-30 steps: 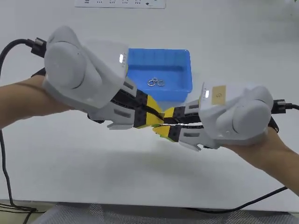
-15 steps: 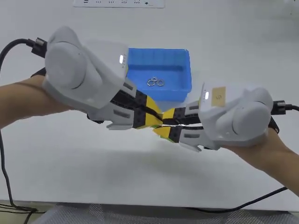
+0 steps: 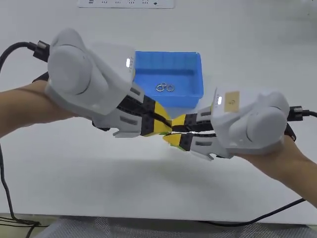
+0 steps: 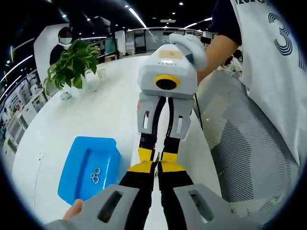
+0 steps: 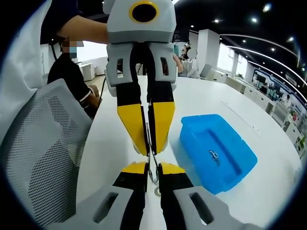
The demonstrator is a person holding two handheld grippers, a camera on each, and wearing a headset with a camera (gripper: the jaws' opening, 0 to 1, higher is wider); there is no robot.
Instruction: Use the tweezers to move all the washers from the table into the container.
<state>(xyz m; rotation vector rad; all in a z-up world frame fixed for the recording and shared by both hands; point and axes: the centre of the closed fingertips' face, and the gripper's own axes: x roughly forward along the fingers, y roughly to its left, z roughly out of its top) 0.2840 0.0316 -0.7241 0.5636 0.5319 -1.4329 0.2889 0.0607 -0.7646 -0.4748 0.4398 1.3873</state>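
We're clamping tweezers (image 5: 148, 136) with left hand-held gripper (image 4: 154, 166) and right hand-held gripper (image 5: 152, 168), tips meeting above desk (image 3: 99, 168); washers (image 3: 165, 88) lying in container (image 3: 190, 74).

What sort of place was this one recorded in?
Probably an open-plan office or showroom-like lab: a long white table, a mesh office chair, a potted plant and ceiling lights over a large room.

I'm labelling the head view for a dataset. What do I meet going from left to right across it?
Black cable → left hand-held gripper → right hand-held gripper → second black cable. The blue container overlaps the meeting jaws, so I leave it out.
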